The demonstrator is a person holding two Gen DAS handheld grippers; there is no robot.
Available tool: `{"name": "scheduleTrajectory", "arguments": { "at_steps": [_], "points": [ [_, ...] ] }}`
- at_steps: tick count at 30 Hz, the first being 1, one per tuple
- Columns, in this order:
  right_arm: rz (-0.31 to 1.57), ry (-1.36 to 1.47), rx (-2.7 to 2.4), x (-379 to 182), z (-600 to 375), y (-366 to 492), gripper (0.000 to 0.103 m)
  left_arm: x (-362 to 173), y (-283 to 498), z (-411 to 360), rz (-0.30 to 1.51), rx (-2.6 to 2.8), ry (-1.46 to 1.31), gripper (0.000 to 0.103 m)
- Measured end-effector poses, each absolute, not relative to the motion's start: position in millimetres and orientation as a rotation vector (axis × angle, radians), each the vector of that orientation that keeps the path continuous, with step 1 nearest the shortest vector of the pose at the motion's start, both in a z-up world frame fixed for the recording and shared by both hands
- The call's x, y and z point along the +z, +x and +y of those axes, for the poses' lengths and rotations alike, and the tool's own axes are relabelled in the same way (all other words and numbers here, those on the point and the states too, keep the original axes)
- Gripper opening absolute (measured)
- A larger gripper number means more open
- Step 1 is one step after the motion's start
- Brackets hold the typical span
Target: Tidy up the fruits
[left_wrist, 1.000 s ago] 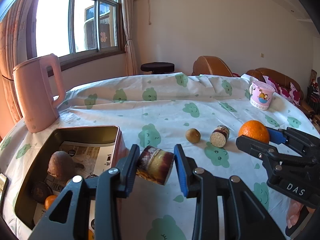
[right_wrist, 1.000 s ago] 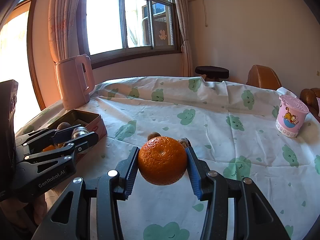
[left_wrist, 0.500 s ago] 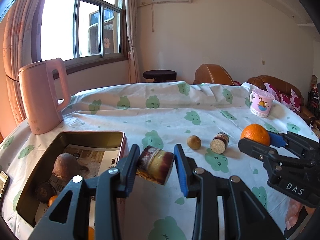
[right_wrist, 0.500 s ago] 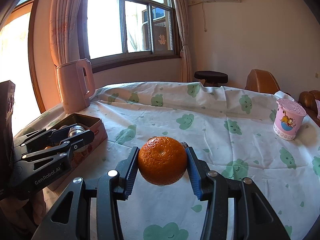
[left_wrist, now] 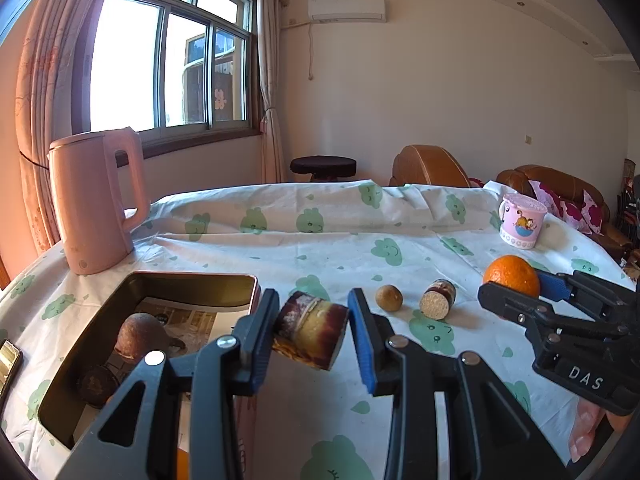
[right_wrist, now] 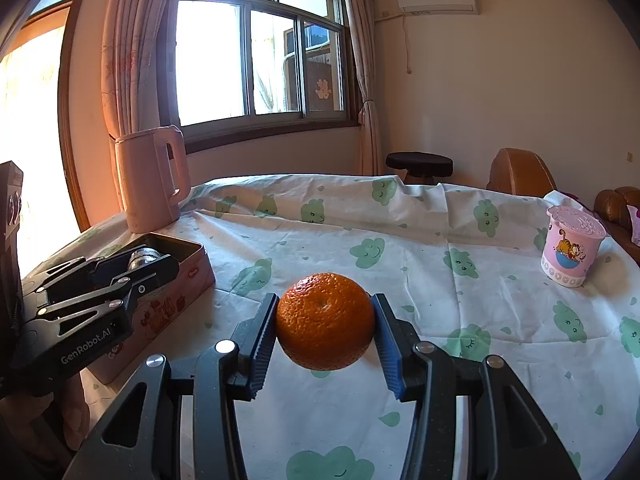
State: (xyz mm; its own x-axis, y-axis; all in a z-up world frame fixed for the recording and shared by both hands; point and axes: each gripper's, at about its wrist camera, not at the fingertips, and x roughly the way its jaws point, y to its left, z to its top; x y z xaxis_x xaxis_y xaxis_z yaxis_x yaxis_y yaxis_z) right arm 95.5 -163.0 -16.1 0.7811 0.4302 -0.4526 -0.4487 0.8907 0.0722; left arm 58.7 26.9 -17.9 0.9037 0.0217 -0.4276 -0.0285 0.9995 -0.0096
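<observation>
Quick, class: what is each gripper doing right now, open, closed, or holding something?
Left gripper: closed on a short piece of sugarcane.
Right gripper: closed on an orange.

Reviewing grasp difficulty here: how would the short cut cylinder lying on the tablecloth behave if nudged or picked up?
The cut cylinder lies on its side, so a nudge would probably roll it across the tablecloth. Its flat pale end suggests it could stand upright. It looks firm, likely stiff between pads, like the similar piece clamped in the left gripper.
</observation>
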Motion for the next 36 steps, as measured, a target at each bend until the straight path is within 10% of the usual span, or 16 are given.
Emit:
{"name": "scheduleTrajectory", "arguments": {
  "at_steps": [36],
  "points": [
    [0.432,-0.106,0.5,-12,-140,84,0.048,-12,41,41,0.396,0.055,-0.045,0.037]
  ]
}}
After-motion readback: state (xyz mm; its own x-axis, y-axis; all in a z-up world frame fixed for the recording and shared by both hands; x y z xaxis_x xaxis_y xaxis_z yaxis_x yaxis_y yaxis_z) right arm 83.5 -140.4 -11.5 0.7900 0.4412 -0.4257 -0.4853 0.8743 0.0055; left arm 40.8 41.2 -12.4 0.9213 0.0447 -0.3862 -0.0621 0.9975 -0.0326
